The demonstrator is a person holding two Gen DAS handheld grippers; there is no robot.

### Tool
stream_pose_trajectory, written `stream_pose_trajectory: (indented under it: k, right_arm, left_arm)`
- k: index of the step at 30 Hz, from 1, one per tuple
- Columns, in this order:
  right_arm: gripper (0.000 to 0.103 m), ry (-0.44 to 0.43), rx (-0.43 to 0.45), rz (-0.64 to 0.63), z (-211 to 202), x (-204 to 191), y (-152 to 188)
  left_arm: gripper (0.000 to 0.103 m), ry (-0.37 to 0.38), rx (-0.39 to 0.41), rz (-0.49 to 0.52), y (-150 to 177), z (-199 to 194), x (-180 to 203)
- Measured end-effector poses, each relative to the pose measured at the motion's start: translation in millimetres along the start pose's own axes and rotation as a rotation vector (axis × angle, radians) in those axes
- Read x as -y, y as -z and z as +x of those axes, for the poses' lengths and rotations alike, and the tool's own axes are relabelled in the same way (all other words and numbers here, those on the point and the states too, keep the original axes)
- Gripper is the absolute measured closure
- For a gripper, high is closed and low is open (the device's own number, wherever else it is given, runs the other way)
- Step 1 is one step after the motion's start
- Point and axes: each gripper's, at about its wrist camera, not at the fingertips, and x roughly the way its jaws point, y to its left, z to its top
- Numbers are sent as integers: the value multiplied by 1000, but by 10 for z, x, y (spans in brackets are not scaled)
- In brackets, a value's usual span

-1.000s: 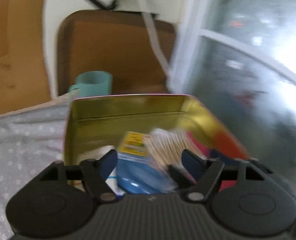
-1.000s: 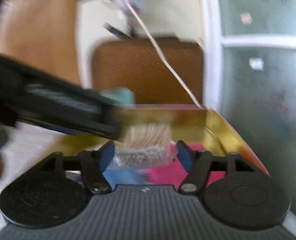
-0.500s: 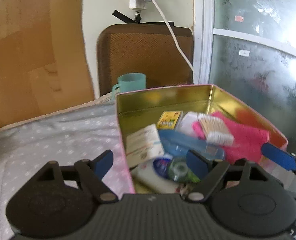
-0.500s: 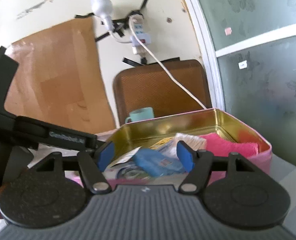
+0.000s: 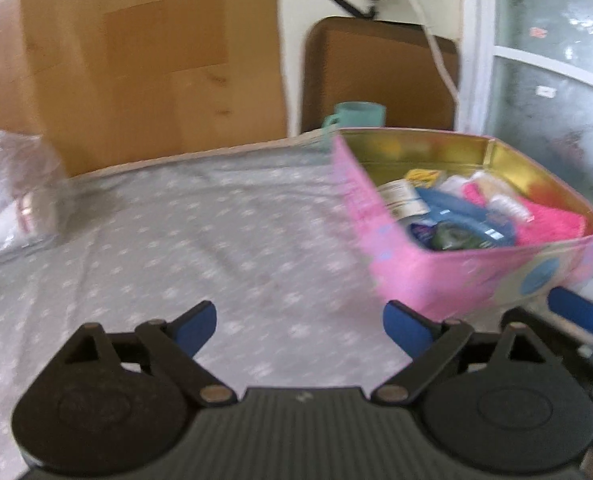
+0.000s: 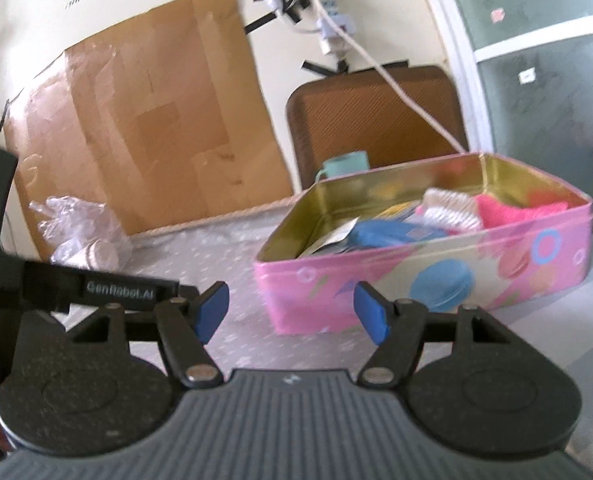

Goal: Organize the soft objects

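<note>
A pink tin box with a gold inside stands open on the grey dotted cloth. It holds a pink cloth, a blue pouch, cotton swabs and small packets. A clear plastic bag of white pads lies at the far left. My left gripper is open and empty above the cloth, left of the tin. My right gripper is open and empty in front of the tin.
A teal mug stands behind the tin before a brown chair back. Cardboard leans on the wall. A white cable hangs from a wall plug. A frosted window is at right.
Both grippers have drawn back out of the tin and are open and empty. The cotton swabs now lie in the tin. The left view has swung left, showing the plastic bag.
</note>
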Motion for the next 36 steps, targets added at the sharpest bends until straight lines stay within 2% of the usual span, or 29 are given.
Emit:
stream_pose_trajectory:
  k: [3,7,10,11,17,22,25,36]
  right_arm:
    - [32,-22,-20,-17,19,-129,12]
    - [31,-27,-22,-43,2,-296,17]
    - [22,-12,-20,-46,-50,-396,8]
    - [16,1,-16,-41,-77,-415,2]
    - [6,19,-4,-34,-251,-501,84]
    - [5,22,-57,-73,-302,-656,297]
    - [5,21,-75,-82,-316,-719,338]
    - [4,63,-4,-64,-513,-755,257]
  left_arm:
    - [1,-51,8,-5,128,-72,-143]
    - [0,-90,1,-20,245,-163,-291]
    - [0,-101,-6,-27,302,-225,-359]
    - [0,-105,-2,-31,324,-258,-378]
    - [0,-112,43,-45,500,-446,-434]
    - [0,-135,89,-84,681,-572,-506]
    - [0,-115,63,-56,745,-605,-513]
    - [0,-129,65,-49,796,-797,-471]
